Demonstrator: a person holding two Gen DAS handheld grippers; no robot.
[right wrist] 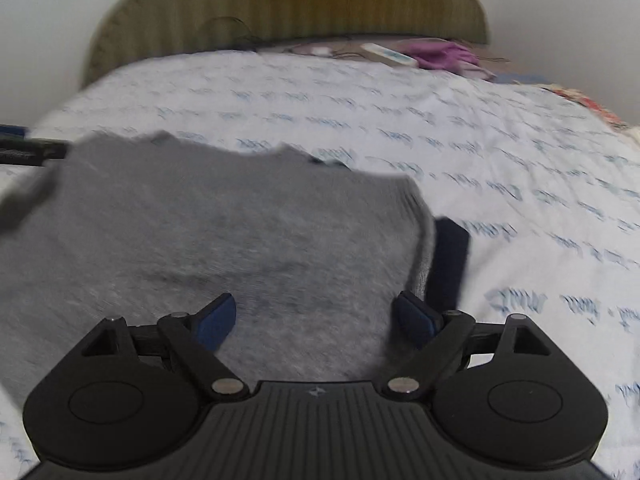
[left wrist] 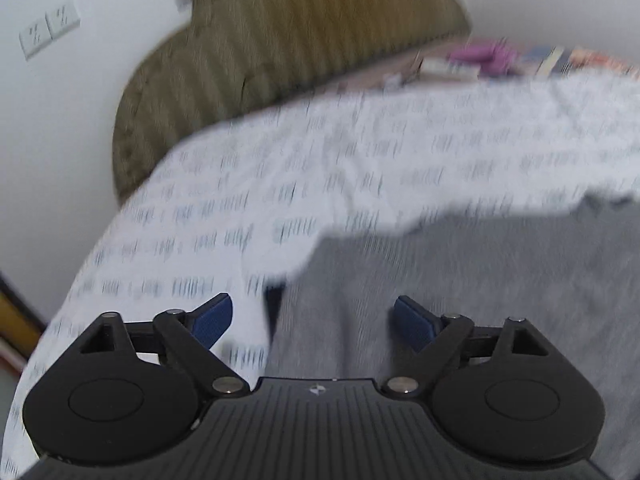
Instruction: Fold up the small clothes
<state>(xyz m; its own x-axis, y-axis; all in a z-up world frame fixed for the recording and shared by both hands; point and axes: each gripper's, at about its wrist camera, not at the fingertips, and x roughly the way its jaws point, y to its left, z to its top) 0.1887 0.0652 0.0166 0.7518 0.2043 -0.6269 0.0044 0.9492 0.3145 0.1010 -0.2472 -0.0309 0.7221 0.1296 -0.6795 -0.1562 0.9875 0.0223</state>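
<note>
A small grey garment [right wrist: 224, 236] lies flat on the white printed bed sheet [right wrist: 460, 128], with a dark band [right wrist: 450, 264] at its right edge. My right gripper [right wrist: 314, 322] is open and empty, just above the garment's near right part. In the left wrist view the same garment [left wrist: 460, 288] fills the lower right, and my left gripper [left wrist: 312, 322] is open and empty over its left edge, where a dark patch [left wrist: 274, 312] shows. The left gripper also appears as a dark blurred shape at the far left of the right wrist view [right wrist: 28, 152].
A brown striped headboard [right wrist: 288, 4] stands against the white wall at the far end. A pink cloth [right wrist: 440, 54], a white box [right wrist: 388, 55] and other small items lie by it. Wall sockets [left wrist: 50, 30] are on the left wall.
</note>
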